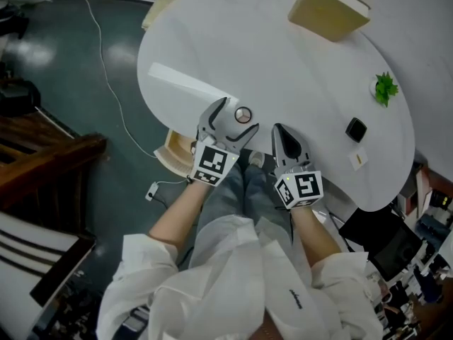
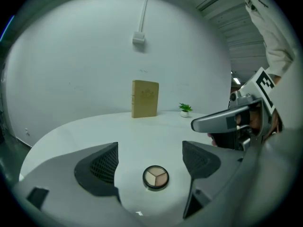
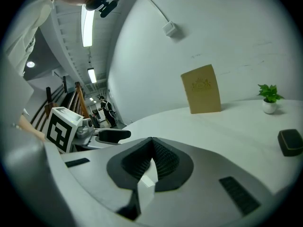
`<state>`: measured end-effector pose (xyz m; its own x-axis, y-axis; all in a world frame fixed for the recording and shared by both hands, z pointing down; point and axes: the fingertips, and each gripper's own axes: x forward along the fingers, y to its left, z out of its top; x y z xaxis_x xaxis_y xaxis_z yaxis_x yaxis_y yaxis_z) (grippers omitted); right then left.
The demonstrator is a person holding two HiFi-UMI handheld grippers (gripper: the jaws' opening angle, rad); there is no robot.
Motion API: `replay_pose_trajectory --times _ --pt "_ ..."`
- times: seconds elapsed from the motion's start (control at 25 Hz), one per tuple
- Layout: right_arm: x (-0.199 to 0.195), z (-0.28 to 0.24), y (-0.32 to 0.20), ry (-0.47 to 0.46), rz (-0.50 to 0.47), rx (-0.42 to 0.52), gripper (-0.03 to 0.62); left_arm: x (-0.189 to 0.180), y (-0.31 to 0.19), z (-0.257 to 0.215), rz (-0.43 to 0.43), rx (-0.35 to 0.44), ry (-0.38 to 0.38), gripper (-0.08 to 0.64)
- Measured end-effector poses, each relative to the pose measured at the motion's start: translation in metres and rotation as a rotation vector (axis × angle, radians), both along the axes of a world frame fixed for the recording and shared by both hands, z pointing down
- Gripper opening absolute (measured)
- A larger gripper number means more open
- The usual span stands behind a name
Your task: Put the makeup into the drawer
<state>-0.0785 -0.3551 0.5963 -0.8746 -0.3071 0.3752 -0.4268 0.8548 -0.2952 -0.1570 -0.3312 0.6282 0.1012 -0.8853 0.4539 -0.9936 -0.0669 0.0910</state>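
Observation:
A round eyeshadow compact with three beige shades lies flat on the white table near its front edge. In the left gripper view the compact sits between the two pads, touching neither. My left gripper is open around it. My right gripper hovers just to the right, shut with nothing in it. It also shows in the left gripper view as the right gripper. No drawer can be made out for certain.
A tan upright book stands at the table's far side. A small potted plant, a black block and a white card sit at the right. A long white strip lies left; a light wooden thing shows below the table's edge.

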Motion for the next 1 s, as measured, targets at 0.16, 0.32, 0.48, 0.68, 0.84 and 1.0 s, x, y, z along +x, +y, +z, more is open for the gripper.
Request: replay_pose_trajectory --times 0.16,0.32,0.48,0.68,0.84,1.0 --pt "-0.003 0.014 -0.002 0.017 -0.007 -0.006 0.017 0.002 -0.004 0.017 0.012 -0.028 -0.006 0.422" --pt "-0.003 0.023 -0.001 0.027 -0.004 -0.010 0.017 0.005 -0.004 0.033 0.020 -0.062 -0.008 0.422" --pt "0.000 0.026 -0.002 0.031 0.007 -0.015 0.017 0.007 -0.007 0.046 0.033 -0.102 -0.018 0.420" --pt "0.000 0.024 0.003 0.029 -0.009 -0.012 0.017 0.007 -0.003 0.069 0.027 -0.221 -0.052 0.420" --pt "0.001 0.022 0.008 0.027 -0.014 -0.011 0.017 0.006 -0.003 0.075 0.018 -0.261 -0.060 0.419" --pt "0.002 0.021 0.014 0.027 -0.024 -0.008 0.017 0.007 -0.002 0.076 0.032 -0.271 -0.084 0.392"
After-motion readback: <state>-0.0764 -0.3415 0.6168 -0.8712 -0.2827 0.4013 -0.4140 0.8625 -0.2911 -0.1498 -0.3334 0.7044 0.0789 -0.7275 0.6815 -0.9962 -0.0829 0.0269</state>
